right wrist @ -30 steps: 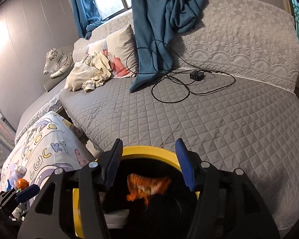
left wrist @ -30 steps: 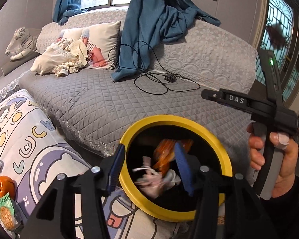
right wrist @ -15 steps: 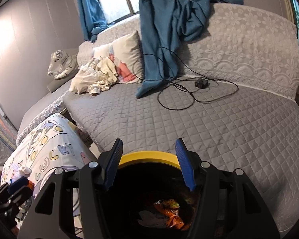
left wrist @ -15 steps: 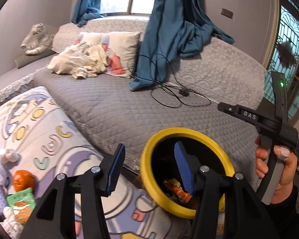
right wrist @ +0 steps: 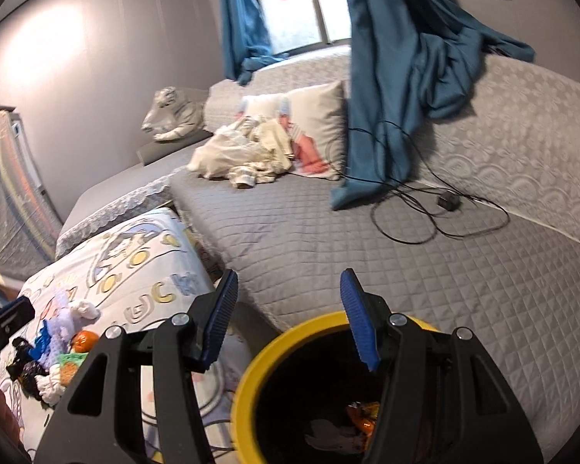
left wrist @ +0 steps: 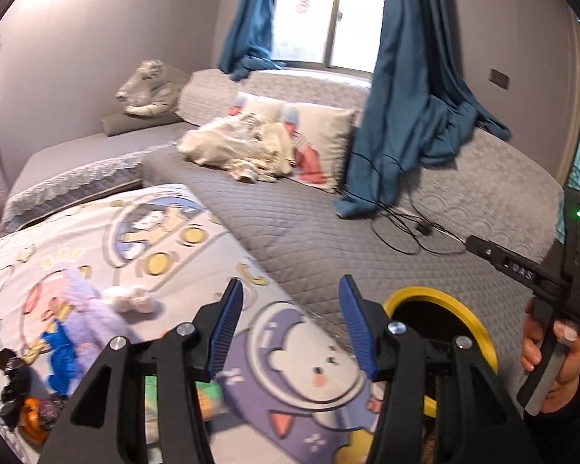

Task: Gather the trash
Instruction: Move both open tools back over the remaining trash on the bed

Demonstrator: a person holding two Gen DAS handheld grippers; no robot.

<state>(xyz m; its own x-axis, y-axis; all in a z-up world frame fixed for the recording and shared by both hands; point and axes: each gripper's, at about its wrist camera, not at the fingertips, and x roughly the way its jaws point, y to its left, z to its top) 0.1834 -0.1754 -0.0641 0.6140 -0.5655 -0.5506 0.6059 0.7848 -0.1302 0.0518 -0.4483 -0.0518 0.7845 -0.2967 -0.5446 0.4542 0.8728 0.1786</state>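
The right gripper (left wrist: 537, 274) reads "DAS"; the printed cloth (right wrist: 150, 286) shows "UCK". Both grippers' jaws gape empty, the left gripper (left wrist: 290, 324) over the cloth, the right over the yellow-rimmed bin (right wrist: 251, 379).

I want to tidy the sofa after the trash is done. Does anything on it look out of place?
Yes. A blue curtain is slumped over the sofa backrest onto the seat, a black cable with an adapter sprawls loose on the grey quilted cover, and cream clothes lie crumpled against the pillow.
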